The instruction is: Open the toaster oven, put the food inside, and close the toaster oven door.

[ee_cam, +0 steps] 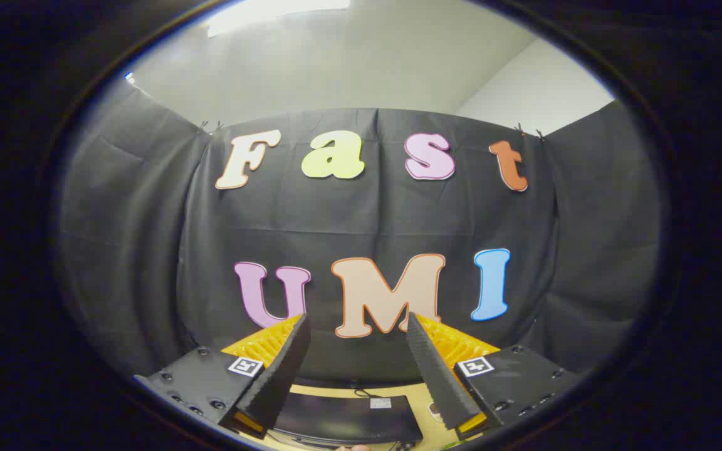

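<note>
In the gripper view the claw (358, 326) stands open, its two fingers (282, 369) spread wide with nothing between them, tips raised toward the black cloth wall (361, 213) beyond. The gap between the fingers is clear, and much open room lies ahead up to that cloth. Below and between the fingers sits one dark, flat-topped appliance (348, 418), probably the toaster oven seen from above, though so little of it shows that I cannot be sure; its door cannot be made out. It rests on a light wooden table (420, 401), a narrow strip of which shows just beside the right finger. A thin cable (367, 393) lies at the appliance's far edge. Above the cloth rise two pale room walls (348, 69) meeting at a corner.
</note>
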Tool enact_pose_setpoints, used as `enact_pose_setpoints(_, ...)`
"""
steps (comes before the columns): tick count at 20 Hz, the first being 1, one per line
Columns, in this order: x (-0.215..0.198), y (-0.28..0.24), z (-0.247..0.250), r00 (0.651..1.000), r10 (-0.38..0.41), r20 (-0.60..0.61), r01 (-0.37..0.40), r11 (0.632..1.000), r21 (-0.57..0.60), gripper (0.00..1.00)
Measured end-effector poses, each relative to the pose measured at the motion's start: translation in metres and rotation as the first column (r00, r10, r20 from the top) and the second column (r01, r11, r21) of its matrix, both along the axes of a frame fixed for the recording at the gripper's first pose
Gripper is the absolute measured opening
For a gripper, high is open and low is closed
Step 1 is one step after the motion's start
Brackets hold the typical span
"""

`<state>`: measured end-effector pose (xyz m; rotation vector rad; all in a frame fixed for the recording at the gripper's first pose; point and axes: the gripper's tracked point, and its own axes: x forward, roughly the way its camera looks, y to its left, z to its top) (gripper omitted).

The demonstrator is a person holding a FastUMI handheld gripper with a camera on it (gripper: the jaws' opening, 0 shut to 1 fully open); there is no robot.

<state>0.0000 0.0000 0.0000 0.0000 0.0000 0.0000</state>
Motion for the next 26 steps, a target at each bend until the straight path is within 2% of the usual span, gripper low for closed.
enact_pose_setpoints(13, 0.003, 0.01, -0.042, 0.998, -0.012, -0.06, 0.012, 1.0, 0.0, 0.97)
enact_pose_setpoints(20, 0.008, 0.016, -0.088, 0.996, -0.004, -0.087, 0.004, 1.0, 0.0, 0.97)
enact_pose_setpoints(26, 0.013, 0.019, -0.153, 0.99, -0.02, -0.138, 0.02, 1.0, 0.0, 0.97)
